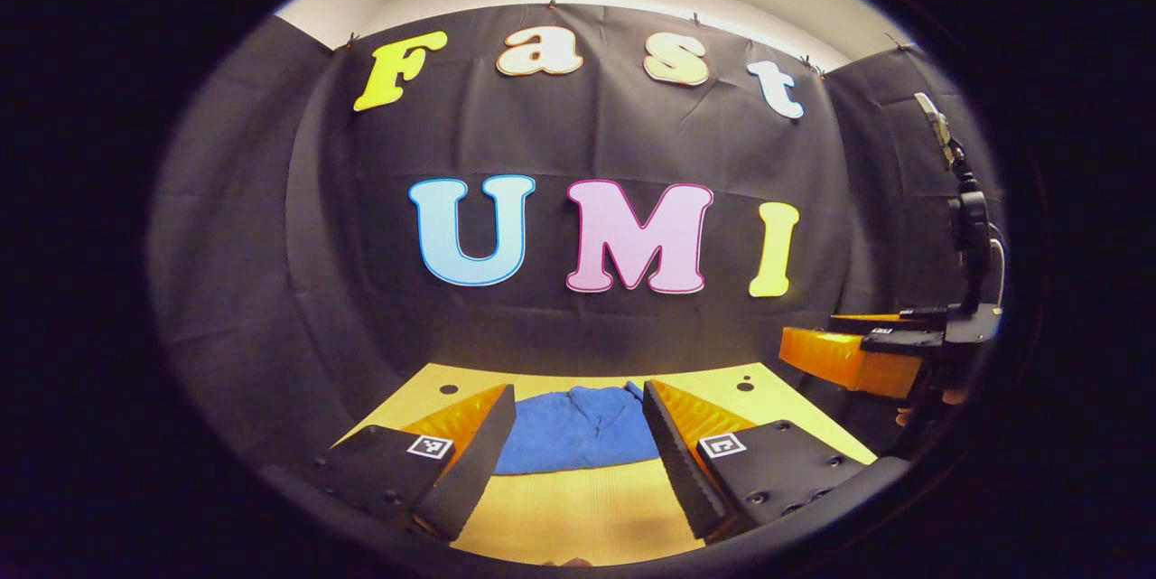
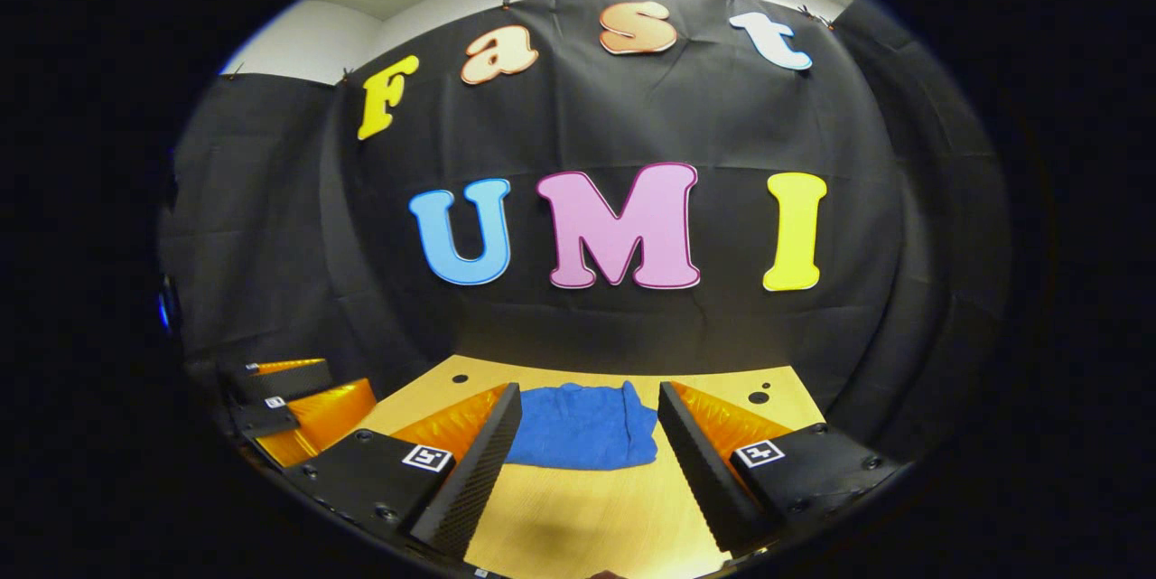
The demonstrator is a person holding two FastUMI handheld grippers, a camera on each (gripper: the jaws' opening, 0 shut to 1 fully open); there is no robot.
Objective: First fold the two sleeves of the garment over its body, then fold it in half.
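- Blue garment (image 1: 578, 430) lies as a compact bundle on the yellow wooden bench (image 1: 578, 516), ahead of both claws and touched by neither.
- Left claw (image 1: 578, 443) hangs wide open, empty, above the near bench.
- Right claw (image 2: 587, 448) likewise gapes, holding nothing.
- Judgement: sleeves aren't clearly visible; find each sleeve's edge first, pinch only one layer, then lay it flat across the body.
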